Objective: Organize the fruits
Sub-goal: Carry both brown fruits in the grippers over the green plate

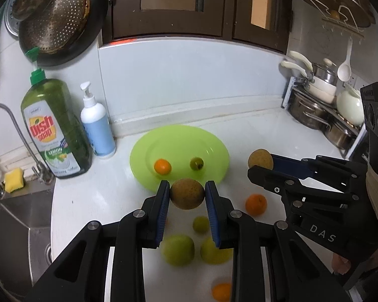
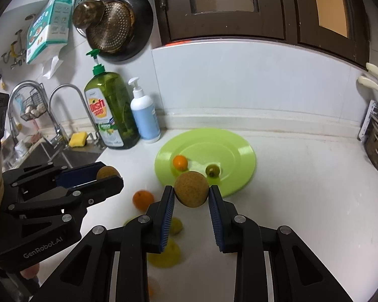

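My left gripper [image 1: 187, 188] is shut on a round brown fruit [image 1: 187, 194], held above the counter just in front of the green plate [image 1: 179, 138]. My right gripper [image 2: 191, 191] is shut on a second brown fruit [image 2: 191, 188], near the plate's [image 2: 229, 146] front rim. On the plate lie a small orange [image 1: 162, 166] and a small green fruit [image 1: 196, 163]. Loose on the white counter below are an orange [image 1: 256, 204], a small green fruit [image 1: 200, 224], two green apples [image 1: 178, 250] and another orange [image 1: 221, 292].
A green dish soap bottle [image 1: 54, 130] and a white pump bottle [image 1: 97, 125] stand left of the plate. A sink [image 1: 17, 216] with a faucet and a yellow sponge [image 1: 13, 179] lies further left. A rack of pots [image 1: 322, 110] fills the back right corner.
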